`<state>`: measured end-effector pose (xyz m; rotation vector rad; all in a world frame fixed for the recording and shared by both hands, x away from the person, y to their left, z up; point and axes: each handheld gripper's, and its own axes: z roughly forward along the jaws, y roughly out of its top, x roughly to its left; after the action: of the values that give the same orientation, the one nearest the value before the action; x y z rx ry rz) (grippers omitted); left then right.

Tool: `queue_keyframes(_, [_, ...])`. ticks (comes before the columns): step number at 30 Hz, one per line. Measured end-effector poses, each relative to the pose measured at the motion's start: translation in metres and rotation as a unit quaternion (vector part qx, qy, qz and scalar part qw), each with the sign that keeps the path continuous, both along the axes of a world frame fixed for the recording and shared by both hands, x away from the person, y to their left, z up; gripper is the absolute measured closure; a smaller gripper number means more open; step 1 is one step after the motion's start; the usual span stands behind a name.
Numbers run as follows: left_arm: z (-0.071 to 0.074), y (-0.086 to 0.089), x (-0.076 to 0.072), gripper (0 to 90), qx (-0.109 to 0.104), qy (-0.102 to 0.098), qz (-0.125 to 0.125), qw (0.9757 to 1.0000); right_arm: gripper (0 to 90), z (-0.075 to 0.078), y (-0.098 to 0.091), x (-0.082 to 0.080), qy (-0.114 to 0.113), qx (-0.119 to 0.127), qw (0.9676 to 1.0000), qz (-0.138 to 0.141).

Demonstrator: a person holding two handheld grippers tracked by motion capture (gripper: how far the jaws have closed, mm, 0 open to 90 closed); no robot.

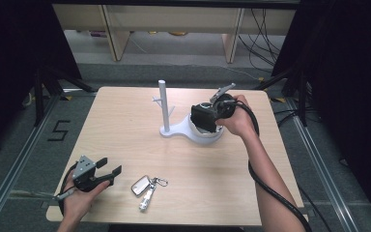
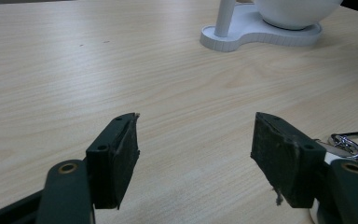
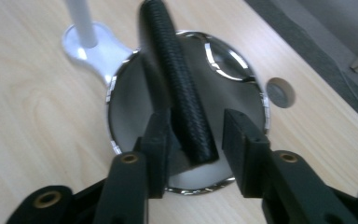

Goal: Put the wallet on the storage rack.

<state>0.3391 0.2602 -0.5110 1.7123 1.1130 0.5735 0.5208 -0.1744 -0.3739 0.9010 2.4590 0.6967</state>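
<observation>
The right gripper (image 3: 193, 140) hangs over the white bowl (image 3: 135, 105) on the stand (image 1: 174, 129). Its 2 jaws are parted around a black ribbed rod (image 3: 179, 84), the right pad clear of it. The left gripper (image 2: 193, 154) is released, low over the table (image 2: 74, 70) beside the keys (image 1: 146, 187).

Black tongs (image 1: 110, 166), brass rivets, trailing black cables.

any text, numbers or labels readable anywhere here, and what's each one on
"5": black tape mark on the grey floor left of the table.
Key fob near the left gripper: any marking is too small to read.
White stand: no lettering visible.
</observation>
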Motion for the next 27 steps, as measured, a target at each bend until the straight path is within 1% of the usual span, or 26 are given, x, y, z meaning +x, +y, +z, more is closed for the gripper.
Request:
queue_keyframes(1, [0.0, 0.0, 0.0, 30.9, 0.0, 0.0, -0.001, 1.0, 63.3, 0.001, -0.001, 0.001, -0.006, -0.009, 0.9999, 0.003])
queue_keyframes(2, [0.0, 0.0, 0.0, 30.9, 0.002, 0.0, 0.0, 1.0, 63.0, 0.001, -0.002, 0.0, -0.013, -0.016, 0.9997, -0.011])
queue_keyframes(3, [0.0, 0.0, 0.0, 30.9, 0.004, 0.001, 0.0, 1.0, 62.9, 0.001, -0.004, 0.001, -0.017, -0.014, 0.9997, -0.012])
queue_keyframes(4, [-0.001, 0.0, 0.001, 30.9, 0.0, -0.002, -0.004, 1.0, 62.7, 0.001, -0.005, 0.001, -0.018, -0.009, 0.9996, -0.019])
queue_keyframes(6, [0.0, -0.001, 0.0, 30.9, 0.004, 0.001, -0.002, 1.0, 62.1, 0.001, -0.008, 0.0, -0.023, -0.003, 0.9988, -0.043])
queue_keyframes(7, [-0.001, -0.001, 0.001, 30.9, 0.0, -0.002, -0.004, 1.0, 62.1, 0.0, -0.009, 0.0, -0.026, 0.0, 0.9985, -0.048])
queue_keyframes(8, [-0.001, -0.001, 0.001, 30.8, 0.001, -0.002, -0.004, 1.0, 61.6, -0.001, -0.011, -0.001, -0.027, 0.001, 0.9982, -0.054])
queue_keyframes(10, [-0.001, -0.001, 0.001, 30.9, 0.0, -0.002, -0.004, 1.0, 60.5, -0.002, -0.014, -0.001, -0.028, -0.007, 0.9978, -0.06])
queue_keyframes(12, [-0.001, -0.001, 0.001, 30.9, 0.0, -0.002, -0.005, 1.0, 60.6, -0.003, -0.016, -0.001, -0.034, -0.007, 0.9968, -0.072])
queue_keyframes(13, [-0.002, -0.001, 0.001, 30.8, 0.0, -0.002, -0.005, 1.0, 60.7, -0.003, -0.018, -0.001, -0.033, -0.006, 0.9964, -0.078])
queue_keyframes(16, [-0.002, -0.001, 0.001, 30.8, 0.0, -0.002, -0.005, 1.0, 61.0, -0.003, -0.021, -0.002, -0.038, -0.005, 0.9953, -0.089])
queue_keyframes(17, [-0.001, -0.001, 0.001, 30.8, -0.001, -0.002, -0.005, 1.0, 61.0, -0.003, -0.022, -0.002, -0.038, -0.002, 0.9953, -0.089])
queue_keyframes(19, [-0.001, -0.001, 0.001, 30.7, -0.004, 0.001, -0.004, 1.0, 61.1, -0.002, -0.023, -0.004, -0.045, 0.0, 0.9948, -0.092])
queue_keyframes(20, [-0.001, -0.001, 0.001, 30.3, -0.004, 0.002, -0.001, 1.0, 61.1, -0.001, -0.024, -0.006, -0.042, 0.003, 0.9948, -0.093])
queue_keyframes(21, [-0.001, -0.001, 0.001, 29.9, -0.008, 0.001, 0.001, 1.0, 60.9, -0.001, -0.024, -0.008, -0.043, 0.005, 0.9943, -0.098])
queue_keyframes(22, [-0.001, -0.001, 0.001, 29.6, -0.011, 0.001, -0.002, 0.9999, 60.1, 0.0, -0.026, -0.011, -0.042, 0.005, 0.9938, -0.103])
queue_keyframes(23, [-0.001, -0.001, 0.001, 29.6, -0.01, 0.006, -0.001, 0.9999, 59.4, 0.0, -0.027, -0.013, -0.04, 0.006, 0.9937, -0.104])
queue_keyframes(25, [-0.002, -0.002, 0.001, 29.6, -0.014, 0.008, -0.007, 0.9998, 57.6, -0.001, -0.029, -0.018, -0.036, 0.014, 0.993, -0.112])
queue_keyframes(26, [-0.002, -0.003, 0.001, 29.6, -0.013, 0.014, -0.005, 0.9998, 57.1, -0.001, -0.031, -0.021, -0.032, 0.023, 0.993, -0.112])
queue_keyframes(27, [-0.002, -0.004, 0.0, 29.6, -0.013, 0.015, -0.006, 0.9998, 56.6, -0.002, -0.033, -0.025, -0.033, 0.028, 0.9928, -0.111])
